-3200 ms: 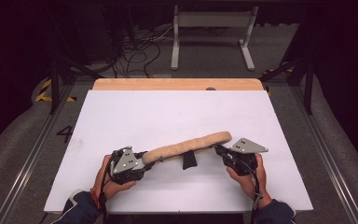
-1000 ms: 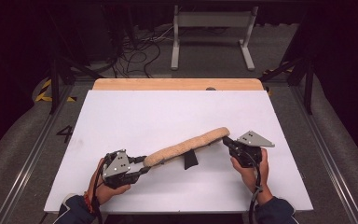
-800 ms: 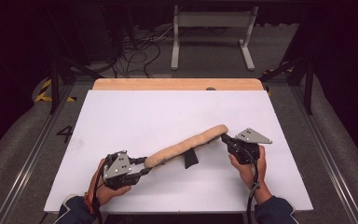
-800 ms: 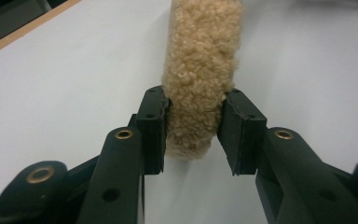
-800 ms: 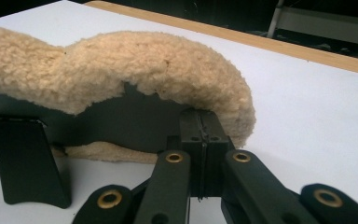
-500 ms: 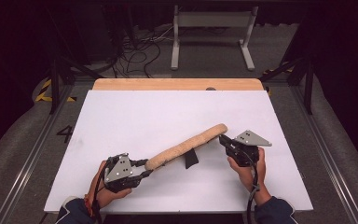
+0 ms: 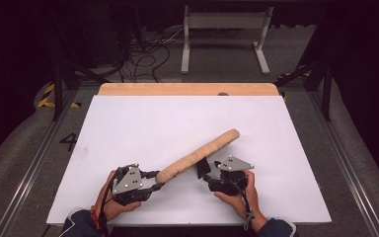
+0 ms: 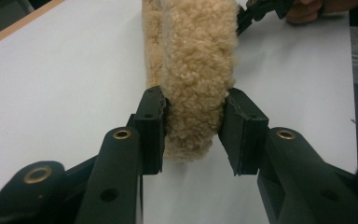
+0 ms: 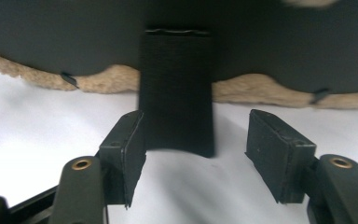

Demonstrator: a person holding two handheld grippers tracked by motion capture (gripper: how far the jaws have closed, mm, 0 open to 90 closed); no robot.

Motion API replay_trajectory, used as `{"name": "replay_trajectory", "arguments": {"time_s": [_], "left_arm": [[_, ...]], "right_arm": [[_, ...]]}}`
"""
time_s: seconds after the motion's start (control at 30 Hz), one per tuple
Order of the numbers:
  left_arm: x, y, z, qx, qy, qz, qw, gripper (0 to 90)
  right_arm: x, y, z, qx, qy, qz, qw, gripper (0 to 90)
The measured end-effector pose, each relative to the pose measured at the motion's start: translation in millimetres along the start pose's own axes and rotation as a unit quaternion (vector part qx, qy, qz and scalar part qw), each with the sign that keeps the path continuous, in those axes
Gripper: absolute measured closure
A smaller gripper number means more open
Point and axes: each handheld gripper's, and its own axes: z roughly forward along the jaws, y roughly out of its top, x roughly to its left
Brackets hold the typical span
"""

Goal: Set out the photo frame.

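My left claw (image 7: 154, 183), lower left of the high view, was clamped on the near end of the fleece roll (image 7: 197, 155), which ran diagonally up toward mid-frame across the white table (image 7: 128, 123). Felt soft and squishy, light, floppy I'd guess, so grab the ends, or that stiff black strap (image 7: 202, 168). My right claw (image 7: 208, 178), lower middle, had just been opening, jaws apart with the strap between them, not pinched. The right gripper view showed the roll's dark backing (image 9: 98, 42); the high view didn't. The left gripper view showed the pile (image 8: 196, 70) squashing between the pads.
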Motion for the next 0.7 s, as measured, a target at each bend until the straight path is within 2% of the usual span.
{"name": "replay_trajectory", "arguments": {"time_s": [0.03, 0.17, 0.23, 0.6, 0.7], "left_arm": [[-0.6, 0.3, 0.4, 0.000, -0.001, -0.001, 1.0000, 62.6], [-2.1, 1.1, 1.7, -0.001, -0.007, 0.000, 1.0000, 62.4], [-2.7, 1.3, 1.8, -0.001, -0.008, 0.001, 1.0000, 62.8], [-9.9, 5.3, 7.2, -0.005, -0.019, -0.005, 0.9998, 63.3], [-11.7, 5.8, 9.5, -0.010, -0.025, -0.008, 0.9996, 63.4]], "right_arm": [[2.4, -0.1, 2.3, 0.000, 0.003, 0.004, 1.0000, 37.3], [11.2, 2.0, 10.4, 0.003, -0.011, -0.007, 0.9999, 36.6], [11.8, 3.6, 13.5, 0.007, -0.022, -0.004, 0.9997, 37.7], [4.3, 4.5, 9.8, 0.022, -0.014, -0.007, 0.9996, 41.1], [0.1, 2.6, 5.8, 0.021, -0.006, -0.008, 0.9997, 44.9]]}}
